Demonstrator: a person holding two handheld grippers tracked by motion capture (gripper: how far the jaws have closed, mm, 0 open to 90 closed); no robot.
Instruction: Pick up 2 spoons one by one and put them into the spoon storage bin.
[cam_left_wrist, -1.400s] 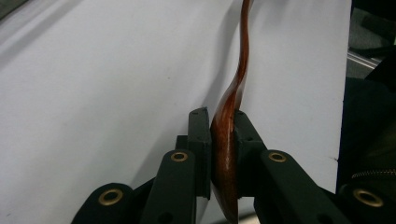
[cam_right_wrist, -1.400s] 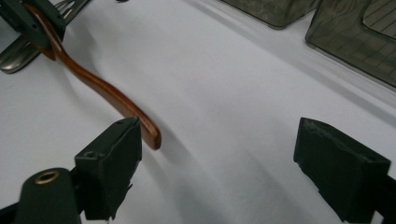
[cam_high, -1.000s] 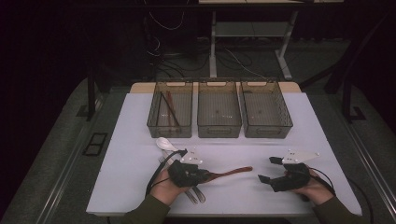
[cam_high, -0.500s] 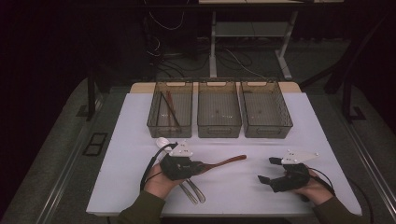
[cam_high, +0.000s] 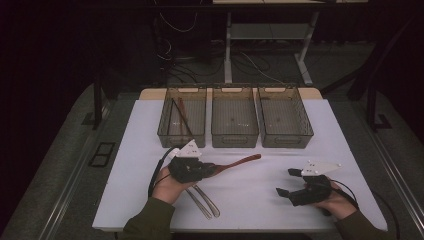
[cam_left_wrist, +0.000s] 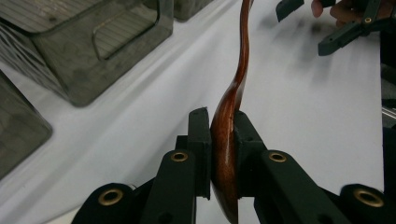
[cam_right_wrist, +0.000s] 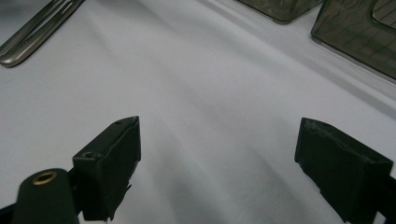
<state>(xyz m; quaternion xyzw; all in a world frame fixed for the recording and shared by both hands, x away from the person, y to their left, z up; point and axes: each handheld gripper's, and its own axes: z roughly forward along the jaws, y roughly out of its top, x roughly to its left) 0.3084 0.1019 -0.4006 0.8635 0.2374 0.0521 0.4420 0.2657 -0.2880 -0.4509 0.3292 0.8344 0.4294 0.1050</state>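
Wooden spoon clamped in left tool, right tool agape, white tabletop, dark room

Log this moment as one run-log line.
left gripper: shut on wooden spoon | right gripper: open, nothing between | bins: spoon not yet in

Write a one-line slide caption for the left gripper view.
Left tongs clamp the bowl of a brown wooden spoon, its handle stretching away over the white table beside smoky plastic bins.
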